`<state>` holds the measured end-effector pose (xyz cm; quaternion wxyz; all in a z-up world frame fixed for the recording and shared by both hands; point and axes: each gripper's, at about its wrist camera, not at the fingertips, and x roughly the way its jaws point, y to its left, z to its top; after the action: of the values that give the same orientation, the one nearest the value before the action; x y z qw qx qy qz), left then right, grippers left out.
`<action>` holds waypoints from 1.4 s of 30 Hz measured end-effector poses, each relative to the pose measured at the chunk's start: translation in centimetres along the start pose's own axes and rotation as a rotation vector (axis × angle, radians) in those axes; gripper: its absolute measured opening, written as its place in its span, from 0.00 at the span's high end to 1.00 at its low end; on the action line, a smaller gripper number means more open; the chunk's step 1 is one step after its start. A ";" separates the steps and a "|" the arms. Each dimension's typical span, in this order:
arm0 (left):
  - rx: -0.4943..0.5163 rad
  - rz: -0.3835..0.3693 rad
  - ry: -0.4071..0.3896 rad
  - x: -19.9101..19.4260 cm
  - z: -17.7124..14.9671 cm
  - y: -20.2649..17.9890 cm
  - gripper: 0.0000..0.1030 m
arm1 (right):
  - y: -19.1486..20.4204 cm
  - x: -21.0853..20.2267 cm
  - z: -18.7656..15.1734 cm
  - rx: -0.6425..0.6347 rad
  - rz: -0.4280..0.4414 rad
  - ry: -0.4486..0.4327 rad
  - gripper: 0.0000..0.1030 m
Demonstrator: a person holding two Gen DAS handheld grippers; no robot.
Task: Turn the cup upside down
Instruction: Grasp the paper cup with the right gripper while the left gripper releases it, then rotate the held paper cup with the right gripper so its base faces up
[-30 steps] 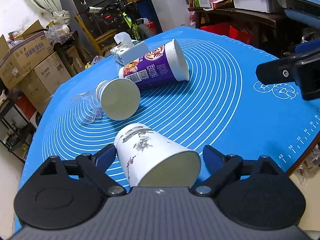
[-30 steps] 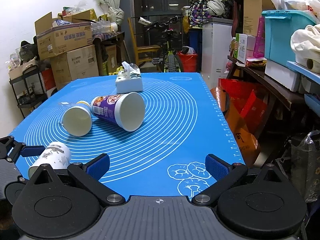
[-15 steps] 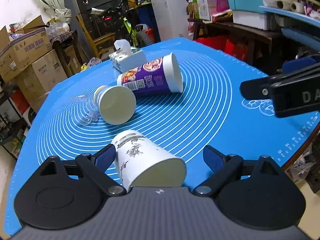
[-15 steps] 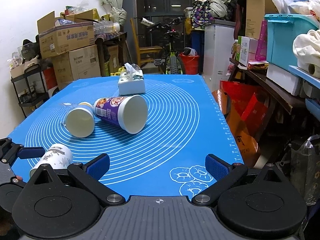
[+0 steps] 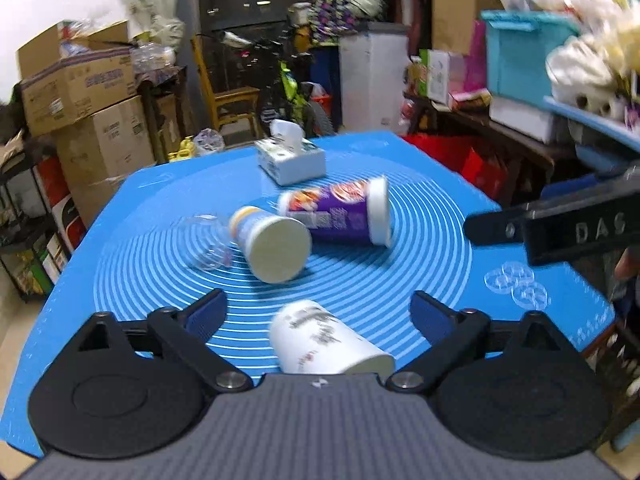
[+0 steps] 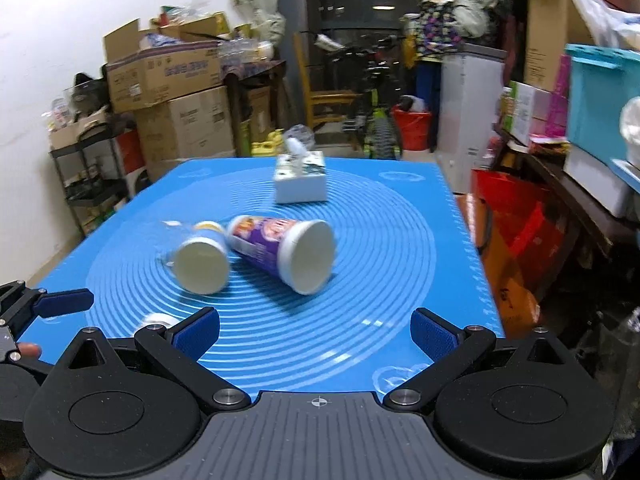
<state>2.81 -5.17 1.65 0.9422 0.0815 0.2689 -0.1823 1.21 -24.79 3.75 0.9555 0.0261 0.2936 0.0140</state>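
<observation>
A white cup with grey print point(image 5: 320, 340) lies on its side on the blue mat point(image 5: 432, 216), mouth toward me, between the open fingers of my left gripper point(image 5: 318, 316), untouched. A purple cup point(image 5: 340, 214) and a blue-and-yellow cup point(image 5: 268, 242) also lie on their sides further back. In the right wrist view they show as the purple cup point(image 6: 280, 250) and the blue-and-yellow cup point(image 6: 202, 256). My right gripper point(image 6: 316, 330) is open and empty over the mat's near edge. The white cup point(image 6: 158, 319) barely shows behind its left finger.
A clear plastic cup point(image 5: 204, 246) lies left of the blue-and-yellow cup. A tissue box point(image 5: 290, 156) stands at the back. The mat's right edge point(image 6: 476, 248) drops off to red bags and cluttered shelves. Cardboard boxes point(image 6: 180, 92) stand at the back left.
My left gripper has swung round and pulled back; its fingers no longer touch the white cup. My right gripper has moved forward and up over the mat. The cups lie where they were.
</observation>
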 end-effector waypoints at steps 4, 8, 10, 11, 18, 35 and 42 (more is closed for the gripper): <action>-0.088 0.063 -0.014 -0.5 0.6 2.9 0.00 | 1.9 1.2 1.6 -0.012 0.084 0.062 0.02; -0.161 0.102 0.012 0.2 0.3 5.8 0.00 | 4.4 3.2 3.0 -0.040 0.160 0.167 0.02; -0.195 0.113 0.026 0.5 0.0 7.3 0.00 | 5.5 4.4 3.7 -0.060 0.178 0.217 0.02; -0.205 0.122 0.035 0.8 -0.2 7.9 0.00 | 6.0 5.0 3.9 -0.065 0.177 0.242 0.03; -0.287 0.201 0.118 2.7 -1.9 12.2 0.00 | 8.8 8.6 4.8 -0.100 0.194 0.414 0.05; -0.271 0.255 0.182 3.4 -4.2 15.1 0.00 | 12.6 16.1 3.1 -0.100 0.217 0.749 0.42; -0.236 0.221 0.164 3.3 -4.1 14.1 0.00 | 11.5 12.7 3.6 -0.098 0.214 0.508 0.44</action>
<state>8.90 7.81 -2.81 0.9345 0.0141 0.3537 -0.0378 13.59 -12.92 0.28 0.8445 0.0061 0.5182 0.1350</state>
